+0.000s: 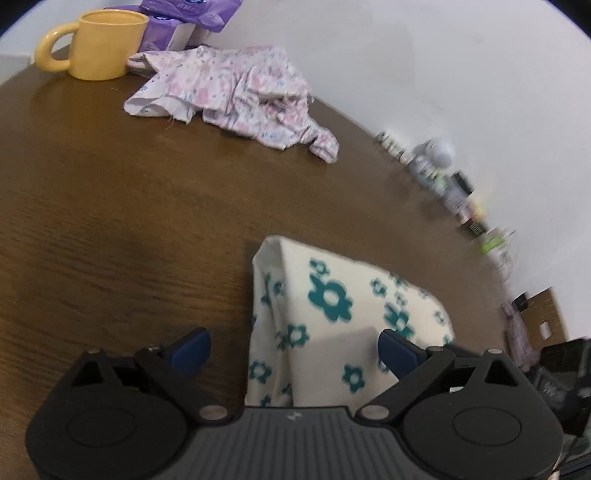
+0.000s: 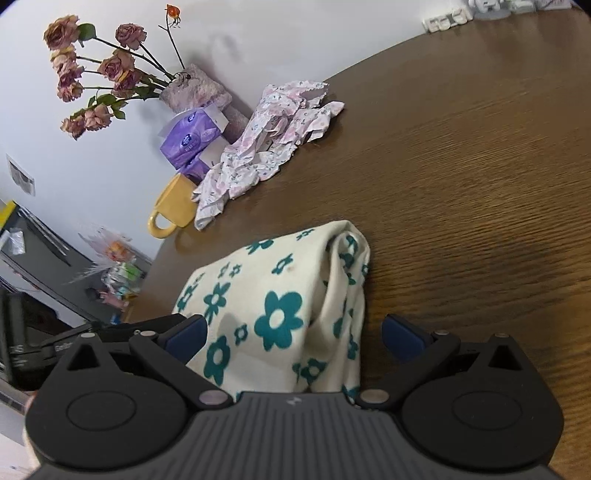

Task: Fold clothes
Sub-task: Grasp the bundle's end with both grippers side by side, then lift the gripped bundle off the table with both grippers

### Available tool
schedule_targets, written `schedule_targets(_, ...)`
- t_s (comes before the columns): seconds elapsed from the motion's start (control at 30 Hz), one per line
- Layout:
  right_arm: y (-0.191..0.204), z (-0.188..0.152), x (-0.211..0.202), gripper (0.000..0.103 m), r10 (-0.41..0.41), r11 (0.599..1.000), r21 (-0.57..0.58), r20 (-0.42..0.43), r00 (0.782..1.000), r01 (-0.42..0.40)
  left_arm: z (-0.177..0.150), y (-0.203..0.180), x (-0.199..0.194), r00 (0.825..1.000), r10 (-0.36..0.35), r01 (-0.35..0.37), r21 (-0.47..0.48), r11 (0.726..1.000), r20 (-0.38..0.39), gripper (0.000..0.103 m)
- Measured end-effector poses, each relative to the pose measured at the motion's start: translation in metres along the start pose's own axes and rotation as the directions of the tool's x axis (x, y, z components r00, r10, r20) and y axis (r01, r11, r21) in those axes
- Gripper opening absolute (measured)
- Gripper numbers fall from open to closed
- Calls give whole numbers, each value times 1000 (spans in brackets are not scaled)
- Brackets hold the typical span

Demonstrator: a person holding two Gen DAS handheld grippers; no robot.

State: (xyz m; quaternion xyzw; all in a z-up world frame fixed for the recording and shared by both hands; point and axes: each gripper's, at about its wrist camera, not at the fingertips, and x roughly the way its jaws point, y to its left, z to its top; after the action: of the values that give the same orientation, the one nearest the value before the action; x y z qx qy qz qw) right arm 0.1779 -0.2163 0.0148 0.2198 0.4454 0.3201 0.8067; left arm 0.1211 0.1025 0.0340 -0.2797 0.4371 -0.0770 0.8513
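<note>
A cream cloth with teal flowers (image 1: 332, 314) lies folded on the brown wooden table (image 1: 110, 221). My left gripper (image 1: 293, 350) is open, its blue pads either side of the cloth's near left part. The same cloth (image 2: 273, 302) shows in the right wrist view, where my right gripper (image 2: 293, 338) is open around its near right part. A crumpled white garment with pink and blue print (image 1: 236, 96) lies at the far side of the table; it also shows in the right wrist view (image 2: 269, 144).
A yellow mug (image 1: 99, 44) and purple tissue packs (image 1: 177, 26) stand beside the crumpled garment. A vase of dried roses (image 2: 110, 74) stands by the wall. Small bottles and boxes (image 1: 450, 192) line the table's far right edge.
</note>
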Motion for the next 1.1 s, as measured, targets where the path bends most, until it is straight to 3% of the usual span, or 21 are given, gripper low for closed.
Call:
schedule_targets(0.2, -10, 7, 3, 102, 70, 996, 61, -22, 997, -68, 6, 5, 4, 999, -45, 45, -4, 999, -27, 95)
schedule_targets(0.37, -17, 10, 6, 101, 115, 988, 111, -30, 993, -111, 9, 10, 8, 994, -94, 94, -17, 995, -54, 73)
schedule_targets(0.43, -18, 11, 8, 95, 125, 985, 123, -32, 992, -120, 10, 14, 12, 989, -132, 129, -40, 991, -72, 64)
schedule_targets(0.7, -28, 9, 10, 60, 134, 980, 156, -35, 990, -127, 8, 31, 17, 974, -214, 205, -109, 973, -70, 50)
schedule_targets(1.1, -31, 7, 9, 43, 137, 977, 168, -32, 990, -130, 4, 28, 16, 972, -230, 225, -87, 970, -46, 41)
